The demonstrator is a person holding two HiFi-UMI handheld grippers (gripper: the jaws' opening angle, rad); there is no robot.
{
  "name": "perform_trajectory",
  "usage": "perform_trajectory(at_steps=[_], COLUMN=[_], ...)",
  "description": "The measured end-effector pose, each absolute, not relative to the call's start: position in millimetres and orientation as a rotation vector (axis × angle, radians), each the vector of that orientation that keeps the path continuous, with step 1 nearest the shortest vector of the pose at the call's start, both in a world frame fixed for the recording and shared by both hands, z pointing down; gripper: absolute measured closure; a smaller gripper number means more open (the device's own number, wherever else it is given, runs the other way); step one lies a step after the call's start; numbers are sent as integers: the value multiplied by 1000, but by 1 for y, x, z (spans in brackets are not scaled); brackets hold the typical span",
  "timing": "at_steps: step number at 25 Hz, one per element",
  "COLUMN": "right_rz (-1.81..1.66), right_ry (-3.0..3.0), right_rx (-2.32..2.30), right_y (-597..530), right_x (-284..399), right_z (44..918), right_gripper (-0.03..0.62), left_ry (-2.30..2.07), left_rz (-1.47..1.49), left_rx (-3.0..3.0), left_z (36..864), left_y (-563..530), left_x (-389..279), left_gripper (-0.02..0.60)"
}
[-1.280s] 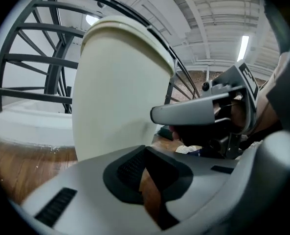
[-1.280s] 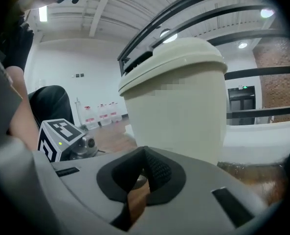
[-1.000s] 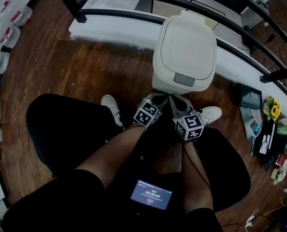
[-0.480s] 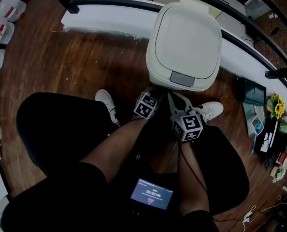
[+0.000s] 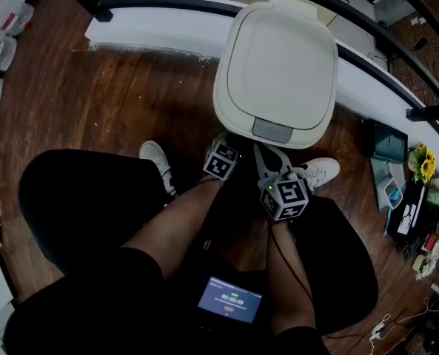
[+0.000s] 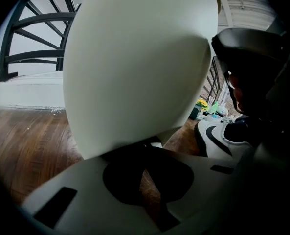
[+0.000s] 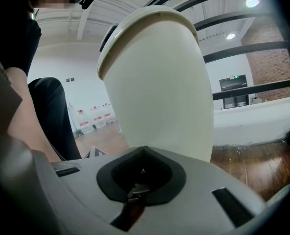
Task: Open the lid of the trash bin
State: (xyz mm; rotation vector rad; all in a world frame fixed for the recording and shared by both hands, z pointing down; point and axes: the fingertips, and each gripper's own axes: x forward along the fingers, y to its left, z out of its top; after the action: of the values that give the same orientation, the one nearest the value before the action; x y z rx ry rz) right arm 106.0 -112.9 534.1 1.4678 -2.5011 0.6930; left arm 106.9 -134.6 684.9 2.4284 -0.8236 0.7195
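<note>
Though shut and empty, left tongs (image 5: 228, 143) and right tongs (image 5: 263, 152) low, just beside trash bin (image 5: 276, 65).

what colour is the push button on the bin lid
Grey push button, set in the cream lid; clearest in the head view.

I'm reading timer 00:00:05 on small screen (image 5: 230, 302), bottom centre of head view; other print too small.

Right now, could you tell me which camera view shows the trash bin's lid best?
The head view: it looks down on the whole lid, shut, with its grey tab at the near edge. The right gripper view catches only the lid's rim from below; the left gripper view shows just the bin's cream body.
</note>
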Motion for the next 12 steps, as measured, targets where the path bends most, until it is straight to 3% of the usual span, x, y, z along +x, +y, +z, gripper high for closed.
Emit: perform_trajectory(at_steps=[12], right_rz=[735], right_ry=[-2520], right_rx=[1466], right_y=[-115], right_x=[107], right_z=[542], right_gripper=[574], left_ry=[-878], left_rz=[783], left_rx=[2355], left_z=[708], left_y=[-144], left_x=[102], left_gripper=[546])
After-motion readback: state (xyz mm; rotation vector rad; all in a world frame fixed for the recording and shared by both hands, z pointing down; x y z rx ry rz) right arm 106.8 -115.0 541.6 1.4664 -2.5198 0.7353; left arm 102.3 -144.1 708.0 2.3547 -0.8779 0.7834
